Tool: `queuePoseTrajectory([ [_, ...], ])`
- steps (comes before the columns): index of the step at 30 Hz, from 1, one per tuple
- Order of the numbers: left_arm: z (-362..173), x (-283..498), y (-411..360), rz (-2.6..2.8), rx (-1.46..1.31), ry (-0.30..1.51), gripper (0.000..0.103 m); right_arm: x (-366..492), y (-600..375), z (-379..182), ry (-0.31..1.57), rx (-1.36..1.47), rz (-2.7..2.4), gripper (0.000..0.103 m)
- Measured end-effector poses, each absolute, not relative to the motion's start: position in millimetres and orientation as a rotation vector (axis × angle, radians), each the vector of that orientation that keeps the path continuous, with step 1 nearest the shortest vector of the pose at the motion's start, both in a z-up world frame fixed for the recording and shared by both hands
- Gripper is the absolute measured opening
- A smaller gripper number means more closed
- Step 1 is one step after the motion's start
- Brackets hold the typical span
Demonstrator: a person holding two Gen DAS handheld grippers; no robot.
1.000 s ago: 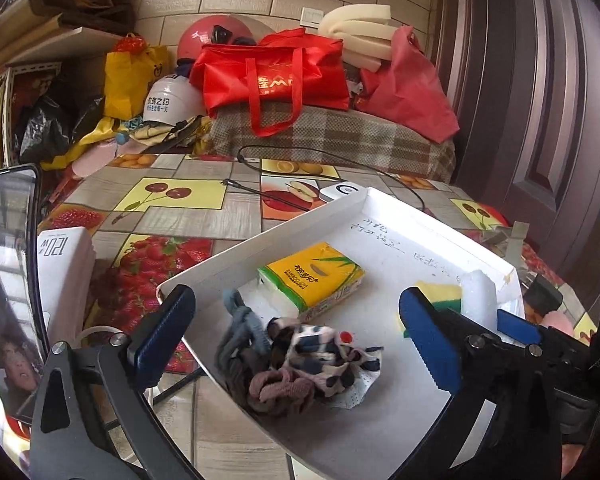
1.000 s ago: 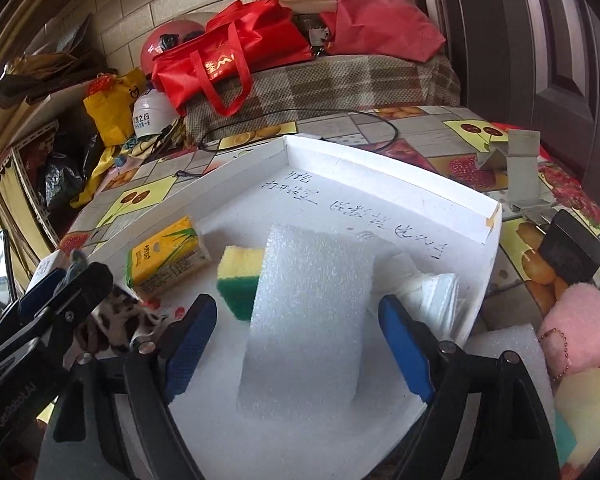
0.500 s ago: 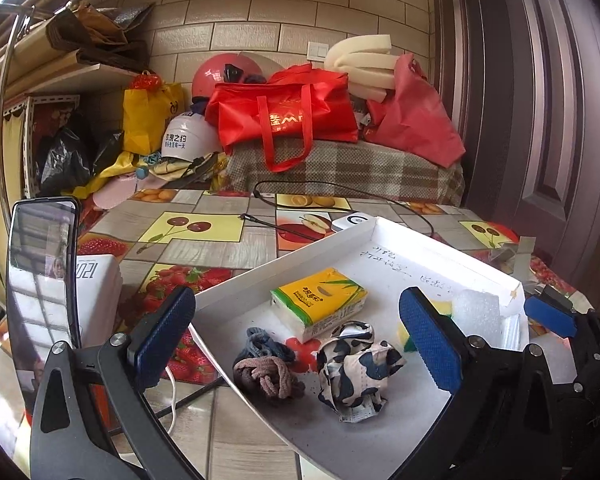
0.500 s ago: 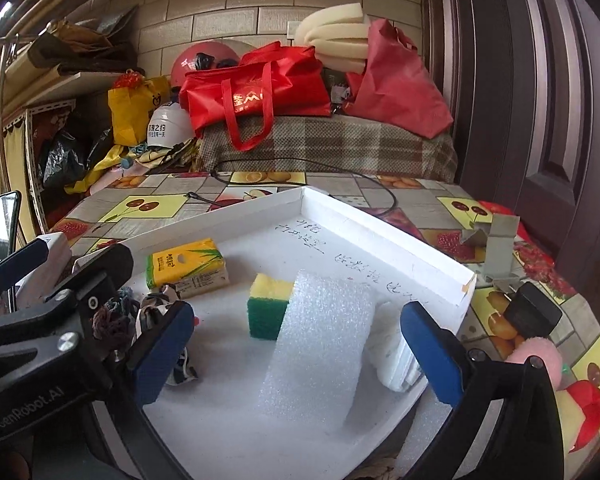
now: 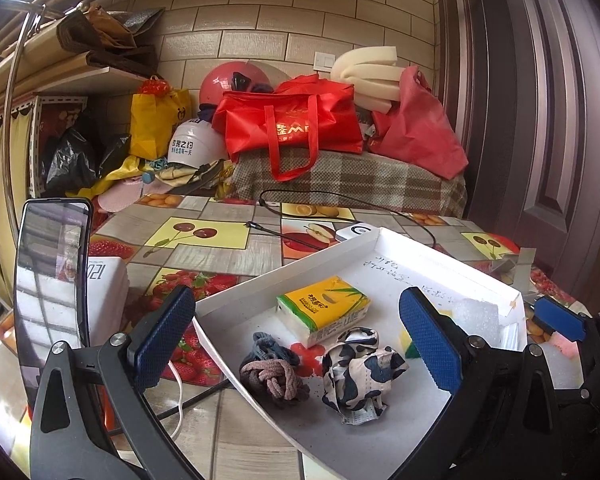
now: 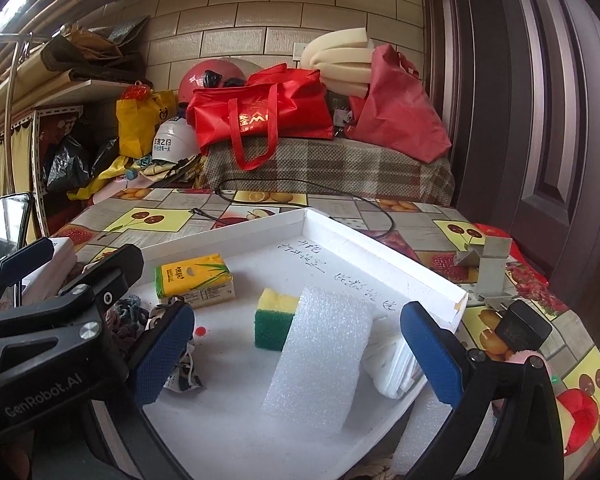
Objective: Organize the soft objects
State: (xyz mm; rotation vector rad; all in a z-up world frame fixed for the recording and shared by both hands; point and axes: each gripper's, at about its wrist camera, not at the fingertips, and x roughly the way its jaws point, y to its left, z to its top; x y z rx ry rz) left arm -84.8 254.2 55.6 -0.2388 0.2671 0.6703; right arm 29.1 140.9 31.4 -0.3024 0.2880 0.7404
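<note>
Soft objects are being kept in the white tray (image 6: 380,240) on the counter (image 5: 220,256): foam sheet (image 6: 324,356), sponge (image 6: 274,318), tissue pack (image 5: 324,308). Both the left tool (image 5: 296,344) and right tool (image 6: 296,356) are being held spread, nothing pinched.

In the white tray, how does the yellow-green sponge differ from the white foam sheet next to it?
The sponge is a compact block in two colours, yellow on top and green below; the foam sheet is plain white, textured and bubbly. The foam sheet is the larger, a long flat slab, while the sponge is short and chunky. The sponge sits farther into the tray; the foam sheet reaches toward its near edge. Both rest in the tray, touching, ungripped.
</note>
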Motion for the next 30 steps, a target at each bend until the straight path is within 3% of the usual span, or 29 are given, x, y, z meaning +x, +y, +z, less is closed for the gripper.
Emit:
queuePoseTrajectory([
  [30, 57, -102, 225, 0.635, -0.182, 0.252, 0.103, 13, 94, 35, 0.252, -0.258, 0.772, 0.103],
])
